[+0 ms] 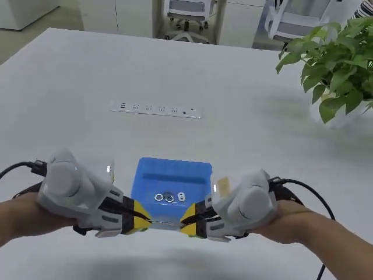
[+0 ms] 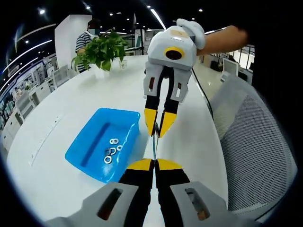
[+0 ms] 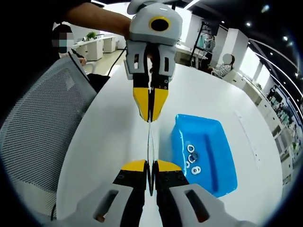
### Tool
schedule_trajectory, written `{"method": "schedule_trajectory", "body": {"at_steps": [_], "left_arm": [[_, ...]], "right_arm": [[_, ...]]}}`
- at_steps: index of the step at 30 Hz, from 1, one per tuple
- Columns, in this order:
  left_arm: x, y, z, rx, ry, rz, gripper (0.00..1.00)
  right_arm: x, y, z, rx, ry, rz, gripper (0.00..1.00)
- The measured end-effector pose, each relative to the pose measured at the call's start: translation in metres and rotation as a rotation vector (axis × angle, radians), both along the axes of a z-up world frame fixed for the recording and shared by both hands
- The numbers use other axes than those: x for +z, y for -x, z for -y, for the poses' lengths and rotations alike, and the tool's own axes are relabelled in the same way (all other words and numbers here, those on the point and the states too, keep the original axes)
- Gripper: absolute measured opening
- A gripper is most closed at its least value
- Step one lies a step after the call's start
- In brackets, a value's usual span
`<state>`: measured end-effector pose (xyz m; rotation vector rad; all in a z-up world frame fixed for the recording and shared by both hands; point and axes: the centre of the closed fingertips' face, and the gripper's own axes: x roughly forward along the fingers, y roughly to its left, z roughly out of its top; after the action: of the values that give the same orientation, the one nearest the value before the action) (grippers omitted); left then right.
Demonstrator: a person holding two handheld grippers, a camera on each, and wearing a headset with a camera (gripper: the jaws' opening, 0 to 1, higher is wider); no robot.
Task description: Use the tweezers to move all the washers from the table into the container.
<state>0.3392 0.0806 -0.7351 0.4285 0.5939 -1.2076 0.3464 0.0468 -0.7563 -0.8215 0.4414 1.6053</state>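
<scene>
1. The left gripper (image 2: pixel 154 161) and right gripper (image 3: pixel 150 163) each have their fingers clenched on the thin metal tweezers (image 3: pixel 150 139).
2. Small metal washers (image 1: pixel 169 197) lie in the blue plastic container (image 1: pixel 175 167) by the near edge of the white counter (image 1: pixel 245 140).

Your container (image 1: pixel 172 175) is smooth blue plastic with a slight gloss. The washers (image 1: pixel 169 198) inside it are bright bare metal. At 6 o'clock of the container, the tweezers (image 2: pixel 154 147) are thin shiny metal. Your left gripper (image 1: pixel 143 220) and right gripper (image 1: pixel 187 221) have matt pale plastic shells. The table (image 1: pixel 175 70) is white and smooth, with a soft sheen. The chair back (image 2: pixel 255 142) is grey woven mesh.
</scene>
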Motion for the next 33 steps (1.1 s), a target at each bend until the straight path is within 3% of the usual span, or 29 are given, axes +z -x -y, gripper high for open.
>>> {"method": "schedule_trajectory", "body": {"at_steps": [11,21,24,33], "left_arm": [[-0.03,0.006,-0.004,-0.016,-0.076,-0.043,0.05],[-0.044,0.012,-0.002,-0.024,-0.103,-0.074,0.05],[-0.049,0.013,-0.003,-0.042,-0.135,-0.074,0.05],[-0.055,0.014,0.0,-0.058,-0.161,-0.087,0.05]], "right_arm": [[-0.018,0.006,-0.001,-0.021,0.027,-0.026,0.07],[-0.03,0.011,0.002,-0.021,0.054,-0.037,0.07],[-0.032,0.013,0.001,-0.015,0.061,-0.038,0.07],[-0.038,0.014,0.003,-0.013,0.085,-0.043,0.07]]}}
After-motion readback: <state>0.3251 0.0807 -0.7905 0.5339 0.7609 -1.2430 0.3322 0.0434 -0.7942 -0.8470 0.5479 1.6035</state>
